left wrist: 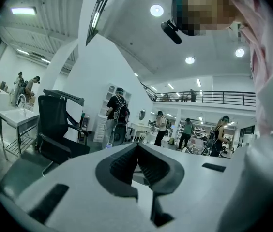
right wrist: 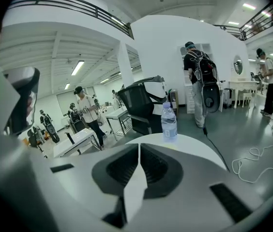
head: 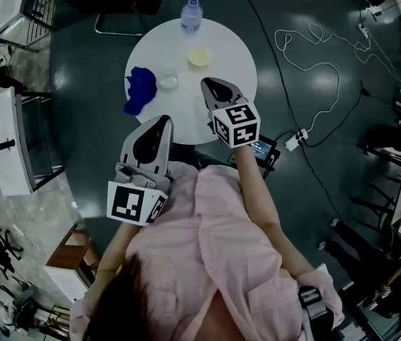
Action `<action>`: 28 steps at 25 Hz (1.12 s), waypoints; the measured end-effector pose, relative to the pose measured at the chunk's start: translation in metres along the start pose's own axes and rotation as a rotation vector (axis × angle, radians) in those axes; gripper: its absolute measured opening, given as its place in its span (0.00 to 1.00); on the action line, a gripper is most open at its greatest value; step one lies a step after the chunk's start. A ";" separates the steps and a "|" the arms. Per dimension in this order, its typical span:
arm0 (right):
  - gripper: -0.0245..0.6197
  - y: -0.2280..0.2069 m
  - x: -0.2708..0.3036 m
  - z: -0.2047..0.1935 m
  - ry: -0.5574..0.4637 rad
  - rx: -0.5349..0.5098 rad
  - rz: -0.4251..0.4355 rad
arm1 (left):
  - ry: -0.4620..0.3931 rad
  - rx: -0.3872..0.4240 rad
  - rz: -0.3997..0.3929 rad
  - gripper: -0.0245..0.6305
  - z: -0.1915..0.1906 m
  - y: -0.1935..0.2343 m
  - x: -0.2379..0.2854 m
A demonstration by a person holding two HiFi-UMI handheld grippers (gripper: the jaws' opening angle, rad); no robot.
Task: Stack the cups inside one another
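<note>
Pink shirt fills the near foreground of the head view, with both arms reaching forward. The left tongs hang over the table's near edge; in the left gripper view their jaws meet at the tips with nothing between them. The right tongs reach further over the round white table, and they too are closed and empty in the right gripper view. A clear cup stands just left of the right tongs' tips, beside a crumpled blue cloth. A pale yellow cup stands apart from it, further back, so the two are not nested. A water bottle stands at the table's far edge, and a black chair stands beyond.
</note>
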State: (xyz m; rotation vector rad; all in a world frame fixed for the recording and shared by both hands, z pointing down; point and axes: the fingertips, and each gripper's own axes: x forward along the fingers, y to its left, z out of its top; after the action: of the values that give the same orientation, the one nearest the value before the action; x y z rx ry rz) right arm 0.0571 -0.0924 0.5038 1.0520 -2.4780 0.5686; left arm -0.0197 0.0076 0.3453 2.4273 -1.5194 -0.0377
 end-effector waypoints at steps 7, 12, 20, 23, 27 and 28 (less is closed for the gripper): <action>0.09 -0.003 0.000 0.000 -0.004 0.013 0.000 | 0.000 -0.012 0.002 0.07 0.001 0.003 0.004; 0.09 -0.008 -0.002 0.000 -0.004 0.022 -0.010 | 0.001 -0.010 0.000 0.07 0.002 0.001 0.007; 0.09 -0.008 -0.002 0.002 -0.009 0.025 -0.005 | -0.008 -0.008 0.007 0.07 0.004 0.001 0.006; 0.10 -0.006 -0.002 0.005 -0.016 0.026 0.010 | -0.014 -0.007 0.017 0.07 0.006 0.001 0.005; 0.10 0.000 0.004 0.007 -0.006 0.027 0.036 | -0.021 -0.008 0.035 0.07 0.006 0.003 0.002; 0.10 0.002 0.006 0.007 0.001 0.024 0.043 | -0.022 -0.010 0.039 0.07 0.007 0.005 0.001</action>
State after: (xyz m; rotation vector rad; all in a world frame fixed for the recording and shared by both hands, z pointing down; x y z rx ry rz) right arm 0.0505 -0.0982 0.5010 1.0093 -2.5041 0.6127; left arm -0.0242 0.0030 0.3403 2.3966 -1.5719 -0.0646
